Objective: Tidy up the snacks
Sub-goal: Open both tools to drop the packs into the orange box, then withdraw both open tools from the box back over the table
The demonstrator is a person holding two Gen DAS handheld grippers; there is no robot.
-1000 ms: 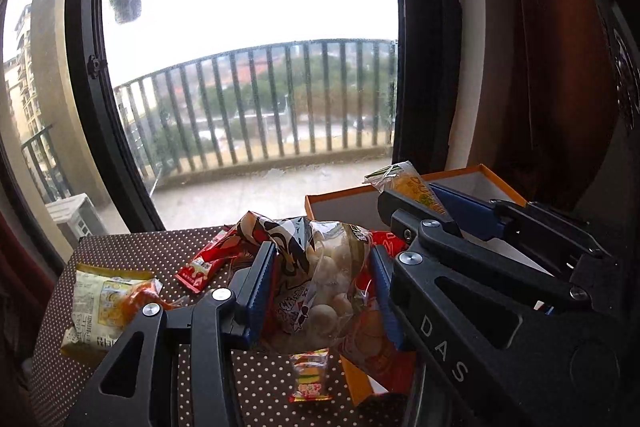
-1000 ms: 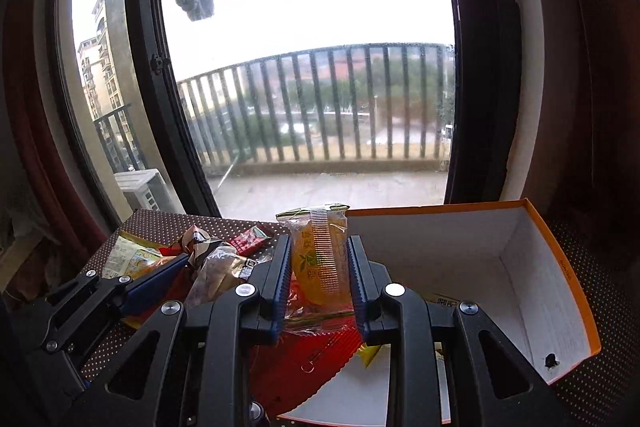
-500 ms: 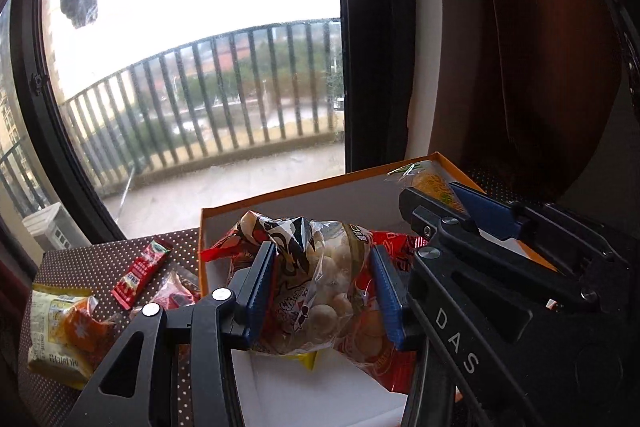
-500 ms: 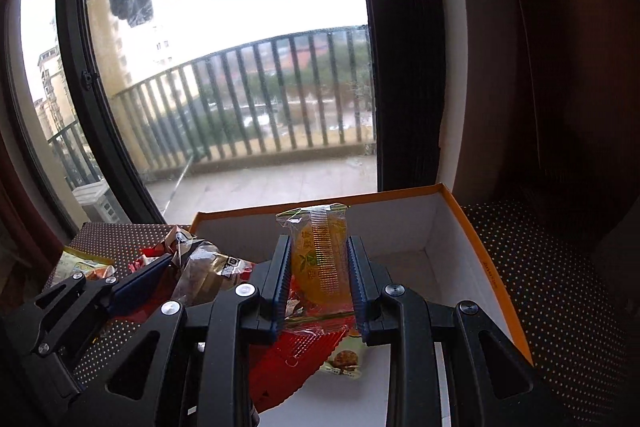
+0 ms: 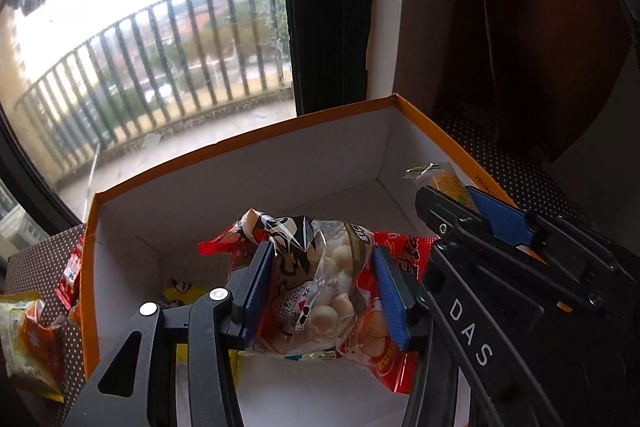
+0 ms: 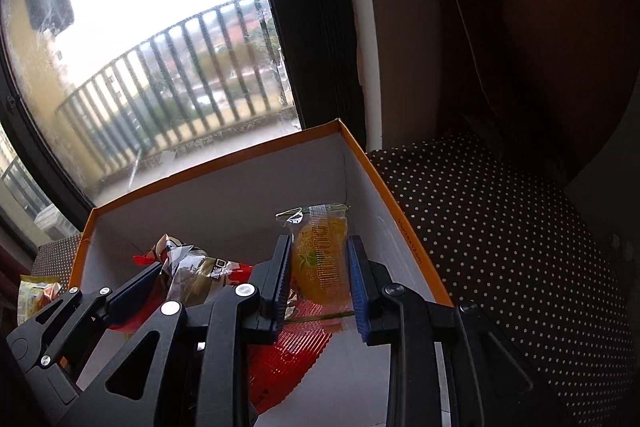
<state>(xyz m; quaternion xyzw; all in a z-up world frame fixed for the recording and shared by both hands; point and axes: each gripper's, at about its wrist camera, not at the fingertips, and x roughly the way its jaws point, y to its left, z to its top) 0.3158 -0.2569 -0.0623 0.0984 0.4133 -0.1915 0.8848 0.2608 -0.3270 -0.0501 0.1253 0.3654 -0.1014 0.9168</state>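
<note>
My left gripper (image 5: 320, 287) is shut on a clear bag of white round snacks (image 5: 320, 283) with a red packet (image 5: 384, 339) pinched behind it, held over the white inside of an orange-rimmed box (image 5: 240, 187). My right gripper (image 6: 316, 283) is shut on a small yellow-orange packet (image 6: 320, 259), also over the box (image 6: 224, 199), near its right wall. The right gripper shows at the right of the left wrist view (image 5: 476, 211). The left gripper shows at the left of the right wrist view (image 6: 132, 287). A yellow packet (image 5: 184, 291) lies on the box floor.
Loose snacks lie left of the box on the brown dotted cloth: a yellow-orange bag (image 5: 28, 339) and a small red packet (image 5: 72, 271). The dotted cloth (image 6: 500, 227) extends right of the box. A window with a balcony railing (image 5: 160, 59) stands behind, a dark curtain at right.
Both grippers have moved right with their snacks, from over the snack pile to above the inside of the box. Their grips have not changed.
</note>
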